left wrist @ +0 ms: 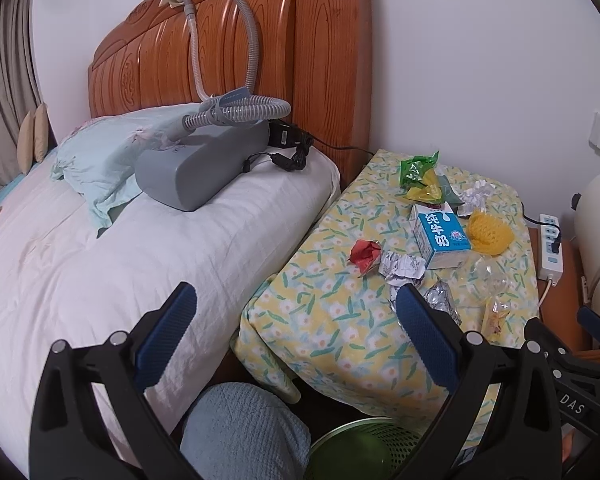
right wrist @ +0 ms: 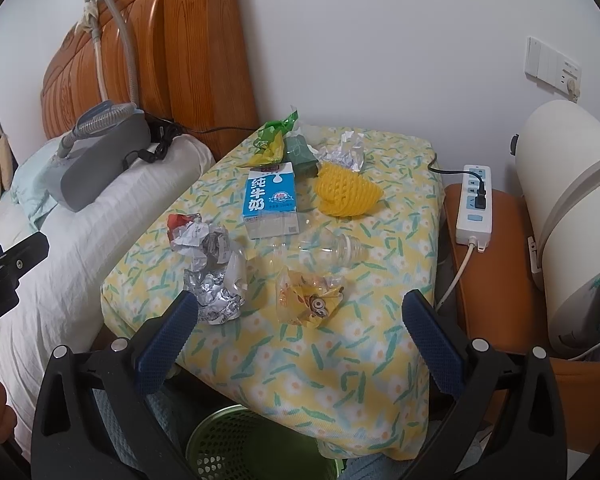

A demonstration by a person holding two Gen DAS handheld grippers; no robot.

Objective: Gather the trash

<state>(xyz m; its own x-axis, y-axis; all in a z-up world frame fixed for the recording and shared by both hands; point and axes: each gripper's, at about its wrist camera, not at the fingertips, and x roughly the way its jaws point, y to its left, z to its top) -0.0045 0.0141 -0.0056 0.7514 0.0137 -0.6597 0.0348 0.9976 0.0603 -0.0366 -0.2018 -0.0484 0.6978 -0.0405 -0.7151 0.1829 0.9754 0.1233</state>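
Both grippers hover empty, jaws spread wide — right gripper [right wrist: 300, 322] lined up on the cartoon wrapper [right wrist: 312, 300] at twelve o'clock; left gripper [left wrist: 296, 320] waits; green bin [right wrist: 236, 440] sits at six, ready for drops.

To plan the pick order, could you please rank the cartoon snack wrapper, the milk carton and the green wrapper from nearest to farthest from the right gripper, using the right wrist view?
1. Cartoon snack wrapper: nearest, just ahead of the open right gripper.
2. Milk carton: mid-table, upright.
3. Green wrapper: farthest, at the table's back edge near the wall.
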